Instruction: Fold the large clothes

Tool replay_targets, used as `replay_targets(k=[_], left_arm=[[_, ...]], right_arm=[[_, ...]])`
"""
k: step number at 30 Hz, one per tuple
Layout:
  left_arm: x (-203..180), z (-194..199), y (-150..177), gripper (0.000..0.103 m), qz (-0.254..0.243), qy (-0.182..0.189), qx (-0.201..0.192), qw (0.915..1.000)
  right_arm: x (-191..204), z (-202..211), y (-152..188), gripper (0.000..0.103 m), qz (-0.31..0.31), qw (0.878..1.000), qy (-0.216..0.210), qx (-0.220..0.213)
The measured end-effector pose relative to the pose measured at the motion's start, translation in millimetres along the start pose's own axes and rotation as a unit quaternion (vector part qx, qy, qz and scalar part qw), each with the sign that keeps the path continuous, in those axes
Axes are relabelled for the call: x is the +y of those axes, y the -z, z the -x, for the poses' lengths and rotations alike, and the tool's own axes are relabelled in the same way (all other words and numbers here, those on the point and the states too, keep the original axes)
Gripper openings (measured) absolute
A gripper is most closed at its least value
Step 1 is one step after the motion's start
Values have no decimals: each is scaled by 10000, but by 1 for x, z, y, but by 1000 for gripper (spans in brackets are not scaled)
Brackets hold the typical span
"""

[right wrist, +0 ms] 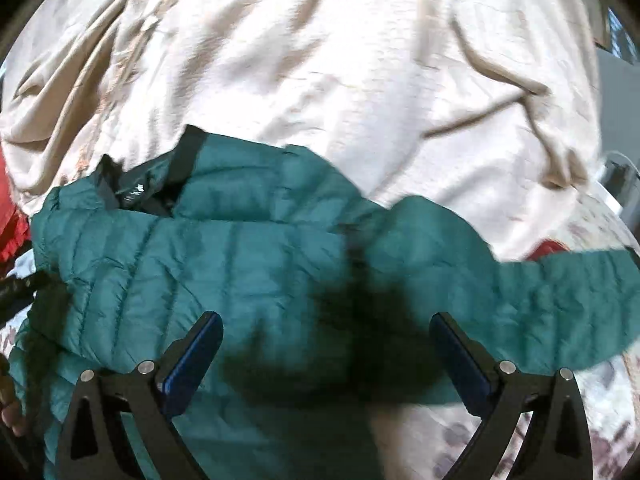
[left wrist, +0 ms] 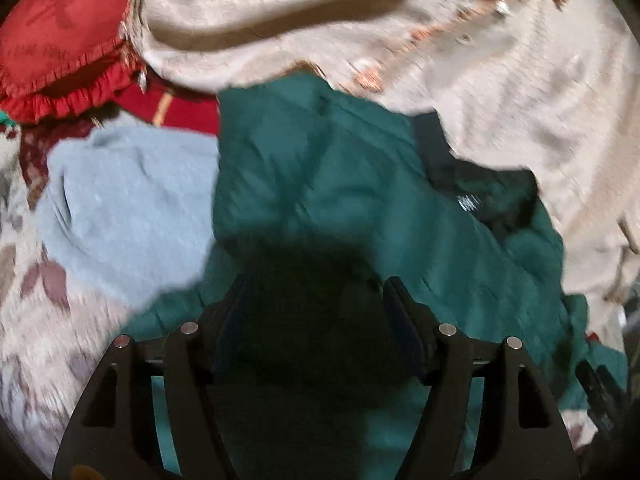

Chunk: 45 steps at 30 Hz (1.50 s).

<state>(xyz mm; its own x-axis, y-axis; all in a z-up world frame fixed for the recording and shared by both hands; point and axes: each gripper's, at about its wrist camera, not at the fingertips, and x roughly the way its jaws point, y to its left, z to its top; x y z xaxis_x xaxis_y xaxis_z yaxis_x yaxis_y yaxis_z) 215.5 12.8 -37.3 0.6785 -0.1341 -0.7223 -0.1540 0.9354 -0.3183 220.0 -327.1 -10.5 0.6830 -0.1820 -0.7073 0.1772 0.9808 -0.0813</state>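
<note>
One teal quilted puffer jacket (right wrist: 224,248) is seen spread across the bed, its dark lining and collar label (left wrist: 468,202) exposed near the top, with one sleeve (right wrist: 560,296) stretched out to the right in the right wrist view. It is laid partly over a cream blanket (right wrist: 360,80) that fills the upper part of both views, and a floral bedcover (left wrist: 40,320) is seen under it at the lower edges. The right gripper (right wrist: 326,336) is held above the jacket with its jaws spread wide and nothing between the blue pads (right wrist: 192,360); the jacket is released, only a shadow is cast on the fabric. The left gripper (left wrist: 316,292) is held over the jacket's lower part with jaws partly apart; the space between them is dark and blurred, so whether fabric is pinched cannot be told. A light blue garment (left wrist: 132,208) is seen just beside the jacket on its left in the left wrist view, touching its edge. A red frilled cushion (left wrist: 64,40) is seen further up at the left, next to the cream blanket. Both views are motion-blurred.
</note>
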Motion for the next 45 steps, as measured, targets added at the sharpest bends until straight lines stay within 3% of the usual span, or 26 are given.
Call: replay_targets(k=[4, 8, 10, 13, 16, 19, 21, 24, 26, 28, 31, 38, 45], left_arm=[[-11, 21, 23, 69, -323, -43, 57, 9995], [-2, 38, 40, 69, -204, 77, 201, 9996], [1, 49, 47, 73, -75, 239, 186, 9995], [0, 54, 46, 75, -208, 188, 30, 9996], [-2, 56, 40, 76, -214, 76, -225, 9995], [-4, 46, 34, 76, -246, -35, -249, 9994], [-5, 36, 28, 76, -189, -119, -175, 9996], [-3, 23, 19, 76, -60, -319, -133, 9994], [-1, 19, 16, 76, -8, -422, -125, 9990], [2, 16, 14, 76, 47, -490, -101, 9987], [9, 15, 13, 76, 180, -521, -40, 9985], [11, 15, 18, 76, 233, -469, 55, 9986], [14, 17, 13, 76, 307, -417, 10, 9987]], right_arm=[[-53, 22, 28, 102, -306, 9986, 392, 171], [-126, 66, 36, 102, -811, 9927, 880, -123], [-171, 87, 44, 102, -1068, 9887, 965, -407], [-249, 93, 57, 102, -1369, 9796, 1433, -337], [-320, 83, 75, 102, -2117, 9692, 1249, -143], [-352, 57, 83, 100, -2317, 9699, 749, 86], [-349, 49, 80, 100, -2020, 9763, 777, -26], [-341, 37, 71, 89, -1659, 9800, 1100, -79], [-335, 30, 63, 45, -1517, 9841, 922, -31], [-321, 31, 58, 42, -1230, 9865, 1073, -130], [-303, 39, 53, 30, -1108, 9892, 923, -277], [-222, 61, 39, 25, -896, 9938, 269, -608], [-70, 55, 17, 24, -375, 9928, -865, -745]])
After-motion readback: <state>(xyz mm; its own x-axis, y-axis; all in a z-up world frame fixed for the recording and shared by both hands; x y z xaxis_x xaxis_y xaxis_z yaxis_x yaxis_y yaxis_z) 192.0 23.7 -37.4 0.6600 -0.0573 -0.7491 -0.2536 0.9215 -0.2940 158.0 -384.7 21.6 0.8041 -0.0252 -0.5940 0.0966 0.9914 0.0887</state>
